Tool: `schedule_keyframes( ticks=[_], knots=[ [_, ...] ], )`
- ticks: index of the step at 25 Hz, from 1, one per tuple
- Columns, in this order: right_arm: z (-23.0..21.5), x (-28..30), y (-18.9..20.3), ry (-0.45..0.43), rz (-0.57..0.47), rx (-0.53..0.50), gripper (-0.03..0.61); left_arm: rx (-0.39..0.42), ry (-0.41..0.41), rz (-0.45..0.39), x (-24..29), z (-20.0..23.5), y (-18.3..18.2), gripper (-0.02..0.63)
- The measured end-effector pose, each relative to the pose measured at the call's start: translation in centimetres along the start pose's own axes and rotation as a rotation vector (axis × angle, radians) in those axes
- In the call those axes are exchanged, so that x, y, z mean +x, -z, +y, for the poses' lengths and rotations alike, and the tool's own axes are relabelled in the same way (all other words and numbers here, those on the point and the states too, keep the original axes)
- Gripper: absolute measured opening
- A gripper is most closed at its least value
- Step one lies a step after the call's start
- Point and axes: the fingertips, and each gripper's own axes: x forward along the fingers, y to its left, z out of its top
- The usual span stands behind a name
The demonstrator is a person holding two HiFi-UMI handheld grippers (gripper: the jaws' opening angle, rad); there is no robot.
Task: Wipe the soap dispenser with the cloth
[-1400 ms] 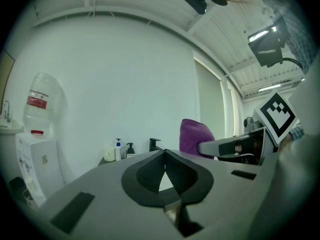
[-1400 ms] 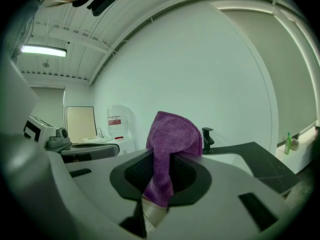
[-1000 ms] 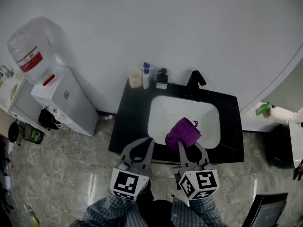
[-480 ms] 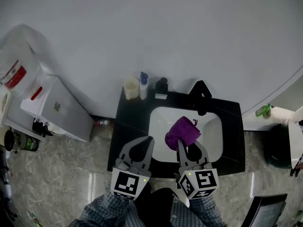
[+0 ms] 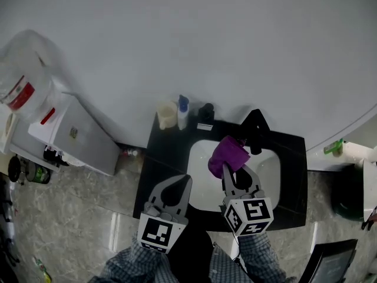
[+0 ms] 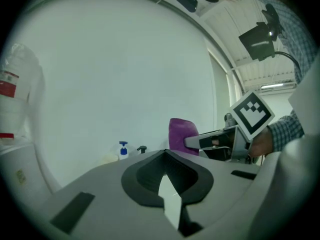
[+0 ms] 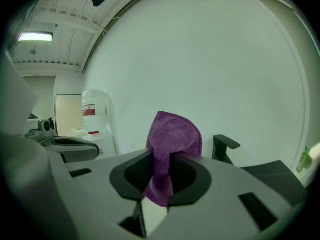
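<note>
A white soap dispenser with a blue pump (image 5: 183, 112) stands at the back left of the black counter (image 5: 158, 170), between a cream cup (image 5: 166, 115) and a black pump dispenser (image 5: 205, 113). My right gripper (image 5: 227, 167) is shut on a purple cloth (image 5: 228, 155) and holds it over the white sink (image 5: 203, 181), short of the black faucet (image 5: 255, 130). In the right gripper view the cloth (image 7: 171, 139) sticks up out of the right gripper (image 7: 162, 159). My left gripper (image 5: 187, 179) hovers shut and empty over the sink's front left; its view shows the blue-pump dispenser (image 6: 123, 150) far ahead.
A water cooler with a big bottle (image 5: 22, 78) and a white cabinet (image 5: 70, 135) stand left of the counter. A green bottle (image 5: 333, 147) lies on a ledge at the right, with a dark bin (image 5: 349, 200) below it. The floor is grey tile.
My right gripper has carried the cloth forward over the sink toward the faucet and the back of the counter. The left gripper has stayed about where it was.
</note>
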Motion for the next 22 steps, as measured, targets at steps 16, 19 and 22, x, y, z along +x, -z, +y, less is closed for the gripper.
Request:
schedule_keyframes(
  ticks=[16, 19, 22],
  knots=[
    [-3.5, 12.8, -0.7, -0.048, 0.098, -0.141, 0.075, -0.040, -0.134, 0.014, 2.3, 3.8, 0.4, 0.002],
    [-4.1, 14.8, -0.5, -0.052, 0.120, -0.161, 0.075, -0.047, -0.154, 0.014, 2.8, 4.4, 0.5, 0.002],
    [-4.6, 16.6, -0.7, -0.052, 0.127, -0.153, 0.075, -0.043, -0.167, 0.014, 3.1, 4.8, 0.5, 0.002]
  ],
)
